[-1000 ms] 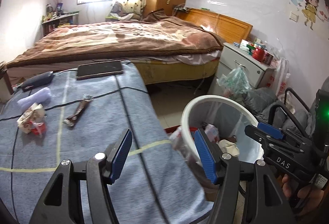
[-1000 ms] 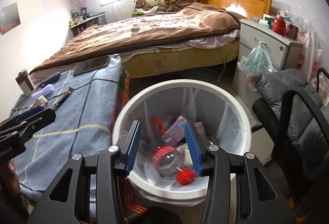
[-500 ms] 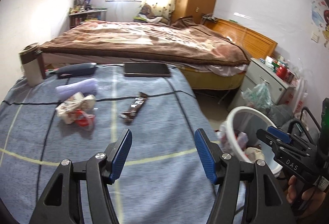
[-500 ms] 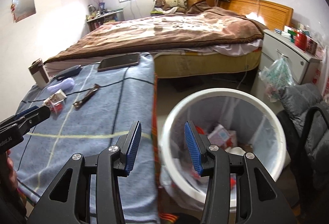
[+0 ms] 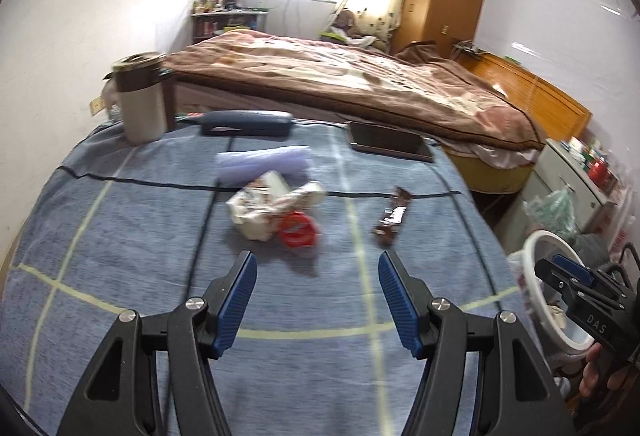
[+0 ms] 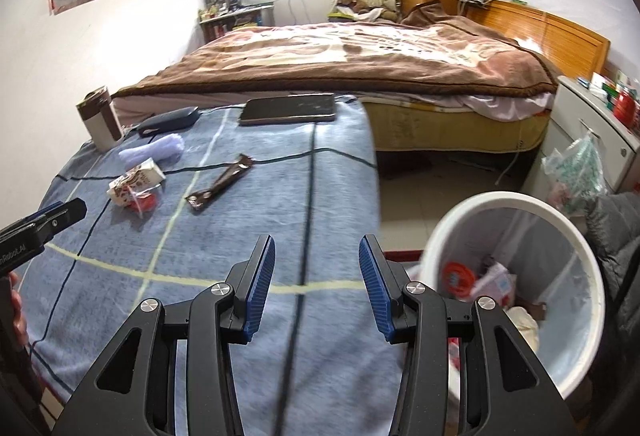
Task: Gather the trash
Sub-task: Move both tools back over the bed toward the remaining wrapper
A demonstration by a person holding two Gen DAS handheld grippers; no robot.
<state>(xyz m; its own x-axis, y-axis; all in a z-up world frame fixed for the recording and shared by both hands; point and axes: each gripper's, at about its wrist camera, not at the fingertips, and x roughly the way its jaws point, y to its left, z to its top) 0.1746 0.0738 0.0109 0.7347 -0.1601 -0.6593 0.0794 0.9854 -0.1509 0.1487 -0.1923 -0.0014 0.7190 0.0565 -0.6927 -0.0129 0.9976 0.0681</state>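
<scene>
A crumpled white carton with a red lid (image 5: 276,213) (image 6: 134,185) lies on the blue checked cloth (image 5: 140,236) of the table. A brown snack wrapper (image 5: 392,218) (image 6: 220,187) lies to its right. My left gripper (image 5: 318,296) is open and empty, just short of the carton. My right gripper (image 6: 316,284) is open and empty over the table's right part. A white trash bin (image 6: 516,203) (image 5: 532,248) with trash inside stands on the floor right of the table.
On the table's far side lie a lilac roll (image 5: 264,161), a dark case (image 5: 246,121), a tablet (image 5: 390,141) and a tumbler (image 5: 142,101). A bed (image 6: 360,55) stands behind, a white cabinet (image 6: 588,131) to the right.
Both grippers swung left from the bin toward the table. The left one now faces the carton and wrapper; the bin has slid to the right edge of both views.
</scene>
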